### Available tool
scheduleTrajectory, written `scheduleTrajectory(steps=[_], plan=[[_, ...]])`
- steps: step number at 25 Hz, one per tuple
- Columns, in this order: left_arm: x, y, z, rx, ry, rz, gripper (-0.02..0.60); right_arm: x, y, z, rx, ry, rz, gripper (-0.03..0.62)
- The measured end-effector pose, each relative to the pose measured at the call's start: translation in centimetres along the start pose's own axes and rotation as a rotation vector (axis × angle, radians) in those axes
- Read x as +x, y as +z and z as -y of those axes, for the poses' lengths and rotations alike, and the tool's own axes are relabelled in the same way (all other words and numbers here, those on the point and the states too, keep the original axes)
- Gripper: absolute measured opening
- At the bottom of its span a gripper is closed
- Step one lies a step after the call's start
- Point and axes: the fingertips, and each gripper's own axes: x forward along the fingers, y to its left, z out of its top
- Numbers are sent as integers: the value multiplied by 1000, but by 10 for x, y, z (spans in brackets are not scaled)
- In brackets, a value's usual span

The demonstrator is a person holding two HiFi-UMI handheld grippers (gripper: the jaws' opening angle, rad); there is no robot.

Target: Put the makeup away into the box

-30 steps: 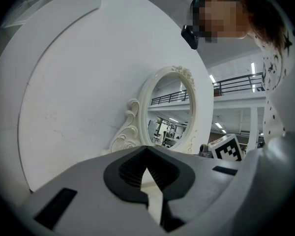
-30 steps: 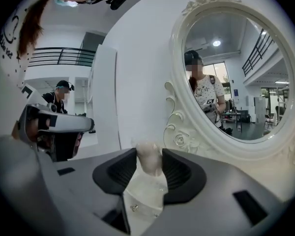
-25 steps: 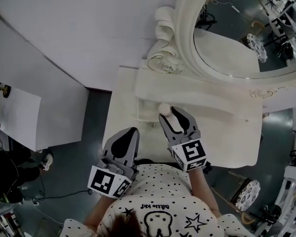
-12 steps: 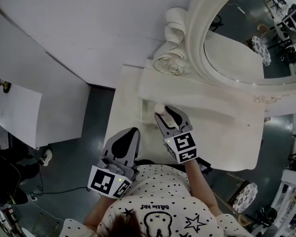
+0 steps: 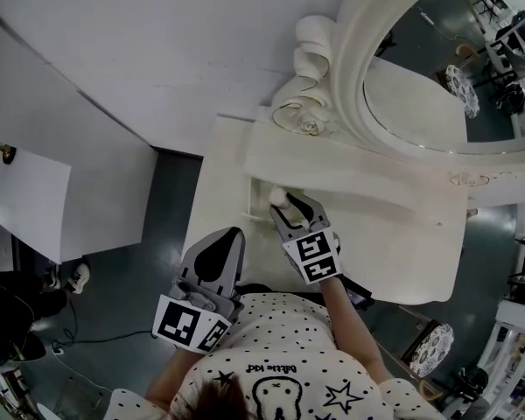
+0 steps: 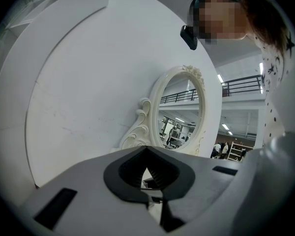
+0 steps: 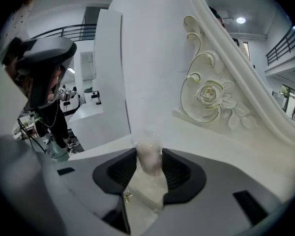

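The tabletop [image 5: 217, 178] lies bare along its left strip and over its near right part, so both are free to pass. A raised shelf block [image 5: 359, 169] runs left to right across the far side. The right gripper [image 5: 289, 206], jaws closed on a pale rounded piece [image 5: 279, 197], is just at the block's near face. Above the block, the carved scroll [image 5: 311, 77] and oval mirror frame [image 5: 357, 68] wall off the far side. The left gripper [image 5: 231, 236], jaws together, occupies the near left corner, with open floor [image 5: 157, 234] to its left.
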Motion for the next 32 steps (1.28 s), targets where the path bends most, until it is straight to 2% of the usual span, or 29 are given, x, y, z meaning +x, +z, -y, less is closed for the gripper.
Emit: scheduleTrajectory(steps=[18,32], plan=[[-1,-1,2,-2,0,4,-5,15,-25,0,-15,-9,-96,172],[-2,0,7,6,-7,9,-5,19,-27,-1,-64,-8,-111,183]])
